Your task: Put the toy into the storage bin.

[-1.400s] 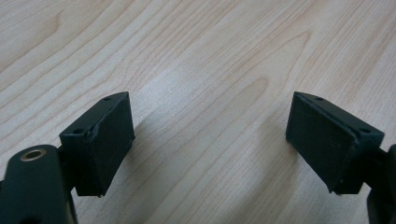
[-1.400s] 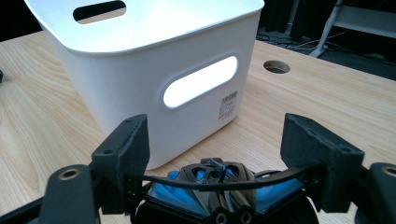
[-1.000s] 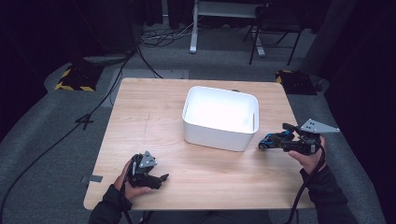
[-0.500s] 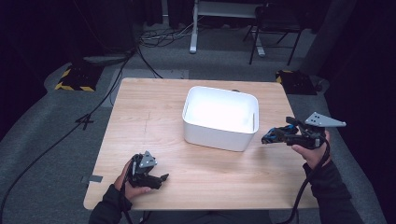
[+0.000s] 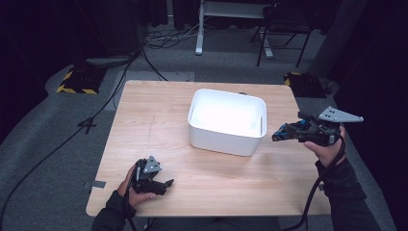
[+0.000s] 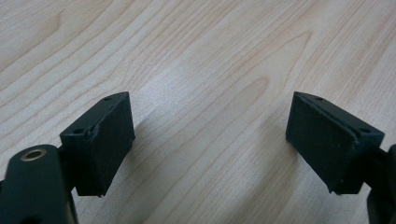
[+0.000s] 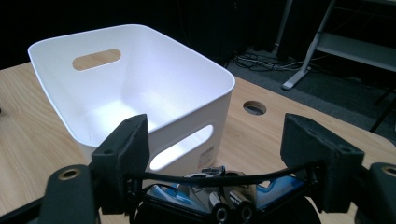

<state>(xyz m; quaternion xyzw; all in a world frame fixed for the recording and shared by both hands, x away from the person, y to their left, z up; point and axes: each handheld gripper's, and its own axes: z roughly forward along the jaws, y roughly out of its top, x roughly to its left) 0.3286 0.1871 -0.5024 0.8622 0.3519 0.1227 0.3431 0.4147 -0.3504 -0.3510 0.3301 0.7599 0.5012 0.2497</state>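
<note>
Right gripper (image 5: 278, 136) clamped on a black-and-blue object (image 7: 219, 189) – held in the air just beside the white bin (image 5: 226, 122), off its near right corner. Left gripper (image 5: 166, 184) released, jaws wide over bare table (image 5: 154, 115) – near front left edge.

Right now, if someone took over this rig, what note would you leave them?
Left gripper: open, nothing between its fingers, low over the front left of the table.
Right gripper: shut on a black-and-blue object, held above the table just right of the white bin.
Bin: mid-table, looks empty.
Done: object is picked up.
Left: probably carry it over the rim and release it into the bin.
</note>
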